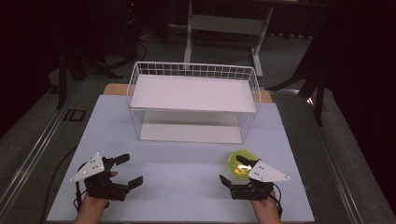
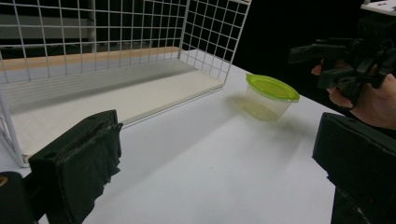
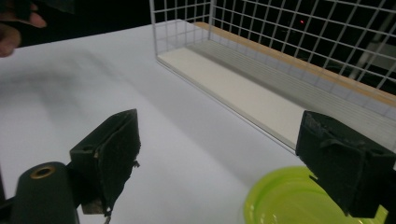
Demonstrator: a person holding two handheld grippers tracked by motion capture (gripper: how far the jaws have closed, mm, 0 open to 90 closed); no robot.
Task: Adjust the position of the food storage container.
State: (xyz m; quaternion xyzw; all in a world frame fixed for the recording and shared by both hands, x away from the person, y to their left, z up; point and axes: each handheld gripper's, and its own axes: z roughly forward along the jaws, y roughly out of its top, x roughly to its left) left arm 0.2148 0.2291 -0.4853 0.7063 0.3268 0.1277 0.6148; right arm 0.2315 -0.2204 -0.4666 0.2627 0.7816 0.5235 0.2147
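I see one green-lidded tub (image 1: 242,165) on the worktop (image 1: 187,163), just ahead of my right gripper (image 1: 233,170), partly under its spread jaws, untouched. Left gripper (image 1: 129,170) also gapes empty, well apart. One wire rack (image 1: 194,100) behind.

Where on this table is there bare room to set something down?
The widest bare patch is the white tabletop between the left gripper and right gripper, in front of the wire shelf. Both shelf levels look bare. It is crowded around the green-lidded tub.
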